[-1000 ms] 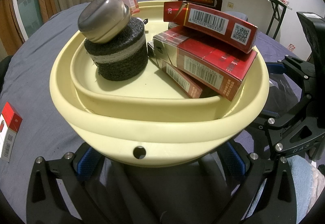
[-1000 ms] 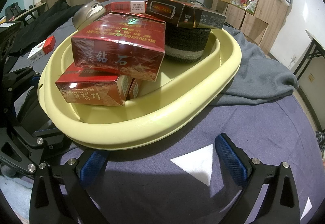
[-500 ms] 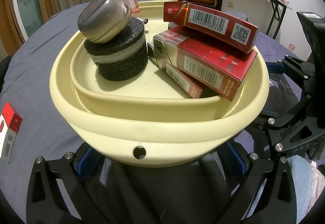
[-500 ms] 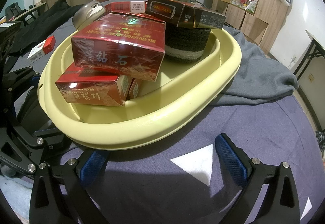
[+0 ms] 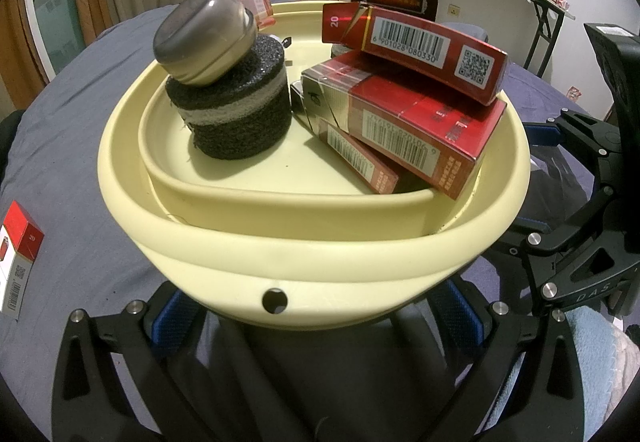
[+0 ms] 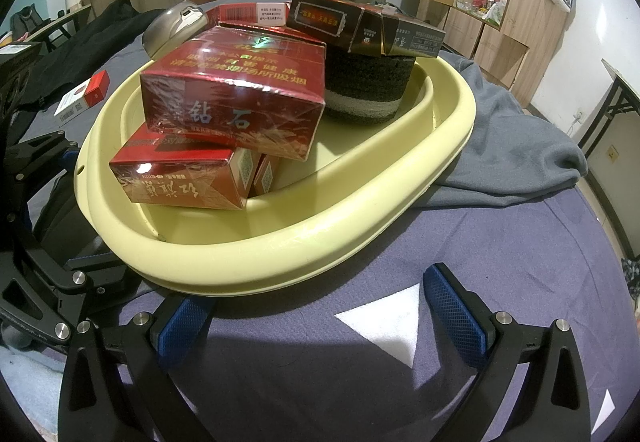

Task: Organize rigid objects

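Tools flank my pale yellow basin point(image 5: 320, 250) on the blue-covered table point(image 6: 460, 242): my left tool point(image 5: 316, 316) and right tool point(image 6: 320, 312) both gape wide, holding nothing, fingers under its rim. Inside, red cartons point(image 5: 404, 121) stack beside a black foam cylinder point(image 5: 240, 113) topped by a metal tin point(image 5: 204, 35).
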### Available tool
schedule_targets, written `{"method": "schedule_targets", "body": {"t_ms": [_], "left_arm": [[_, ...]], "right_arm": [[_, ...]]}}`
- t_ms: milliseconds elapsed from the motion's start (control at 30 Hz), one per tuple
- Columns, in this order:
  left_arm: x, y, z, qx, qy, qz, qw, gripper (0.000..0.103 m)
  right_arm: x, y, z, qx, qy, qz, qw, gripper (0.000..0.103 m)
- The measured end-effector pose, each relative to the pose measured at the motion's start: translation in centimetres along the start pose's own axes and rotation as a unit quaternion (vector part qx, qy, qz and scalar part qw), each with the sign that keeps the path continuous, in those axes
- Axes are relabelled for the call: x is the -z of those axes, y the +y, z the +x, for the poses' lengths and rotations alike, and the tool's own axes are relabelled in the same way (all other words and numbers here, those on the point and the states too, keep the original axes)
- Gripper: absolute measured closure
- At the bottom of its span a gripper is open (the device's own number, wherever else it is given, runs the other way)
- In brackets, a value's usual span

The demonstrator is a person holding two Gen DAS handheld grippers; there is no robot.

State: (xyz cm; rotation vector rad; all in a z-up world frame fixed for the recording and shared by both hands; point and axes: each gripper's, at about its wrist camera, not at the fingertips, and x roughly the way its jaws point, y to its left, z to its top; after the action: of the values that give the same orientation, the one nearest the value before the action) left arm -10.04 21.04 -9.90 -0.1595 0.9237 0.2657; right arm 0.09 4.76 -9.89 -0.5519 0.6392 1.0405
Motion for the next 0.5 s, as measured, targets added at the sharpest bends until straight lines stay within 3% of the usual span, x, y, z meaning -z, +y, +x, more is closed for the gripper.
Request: {"method": "schedule_targets", "body": {"t_ms": [500], "left_arm": [[-0.01,0.00,0.00,0.000,0.000,0.000,1.0000,0.000]], "right_arm": [[0.09,0.02,-0.01,0.000,0.000,0.000,1.000,0.000]]}}
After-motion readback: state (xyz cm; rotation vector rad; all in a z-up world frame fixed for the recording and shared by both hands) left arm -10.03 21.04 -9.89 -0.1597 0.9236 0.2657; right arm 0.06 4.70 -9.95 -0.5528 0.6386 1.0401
